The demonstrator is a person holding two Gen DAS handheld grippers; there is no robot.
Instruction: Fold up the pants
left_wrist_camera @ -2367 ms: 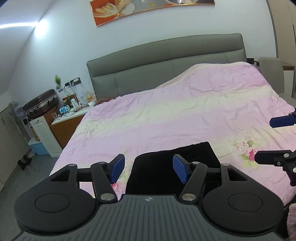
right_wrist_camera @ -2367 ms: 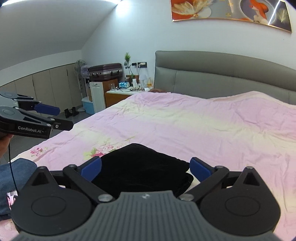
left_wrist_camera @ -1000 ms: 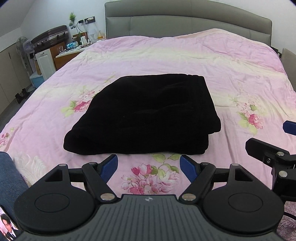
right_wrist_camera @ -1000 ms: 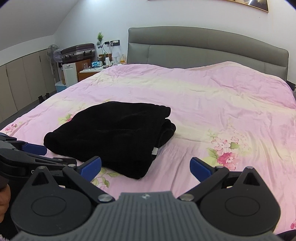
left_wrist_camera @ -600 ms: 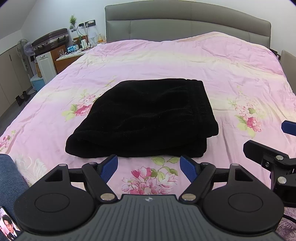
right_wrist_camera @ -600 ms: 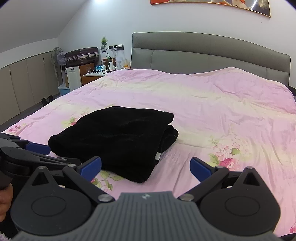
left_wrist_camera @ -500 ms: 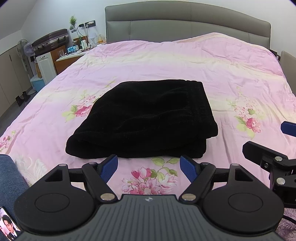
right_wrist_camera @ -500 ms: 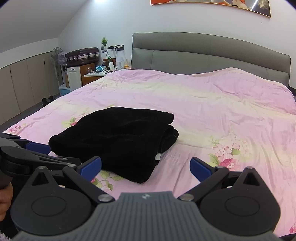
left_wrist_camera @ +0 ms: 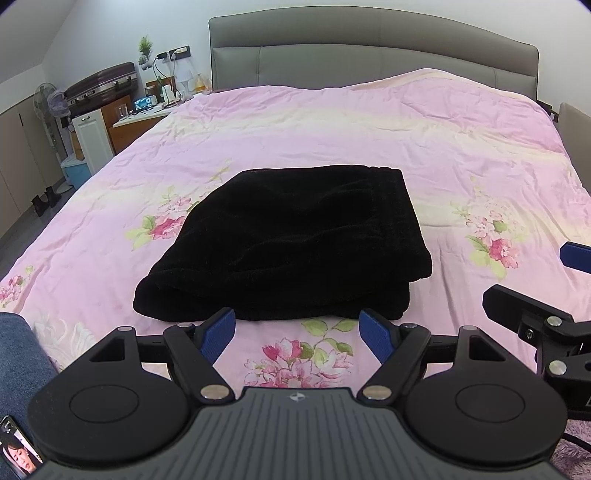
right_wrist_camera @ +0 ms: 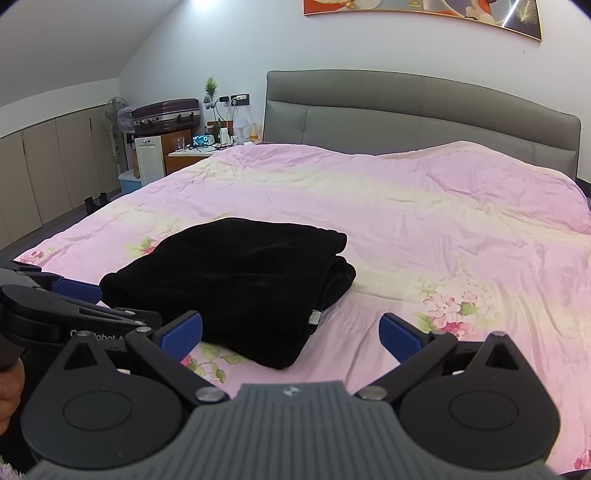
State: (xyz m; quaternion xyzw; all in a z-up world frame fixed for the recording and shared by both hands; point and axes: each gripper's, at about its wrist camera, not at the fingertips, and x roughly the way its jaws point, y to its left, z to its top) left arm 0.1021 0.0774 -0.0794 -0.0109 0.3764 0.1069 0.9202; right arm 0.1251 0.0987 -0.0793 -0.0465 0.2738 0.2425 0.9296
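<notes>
Far left of our left tool [left_wrist_camera: 297,334], a suitcase [left_wrist_camera: 101,83] lies on a cabinet [left_wrist_camera: 92,142] by the wall, with a nightstand [left_wrist_camera: 142,123] next to it and a fan [left_wrist_camera: 48,105] beside the cupboards. Nearer us, at the left edge, there is a patch of blue denim [left_wrist_camera: 20,363] and a phone [left_wrist_camera: 18,452] in the bottom corner.

Our left tool is released, its blue pads spread wide with nothing between them. Just ahead of it, the pants [left_wrist_camera: 291,245] lie folded into a thick black bundle on the bed [left_wrist_camera: 443,155], their near edge just beyond the tips and not touched.

Our right tool [right_wrist_camera: 290,330] is released too and grasps nothing. From it, the pants sit ahead and to the left, a small white tag [right_wrist_camera: 315,317] showing at the near right corner of the stack. The headboard [right_wrist_camera: 406,118] stands far ahead, with a picture [right_wrist_camera: 424,11] on the wall above it.
</notes>
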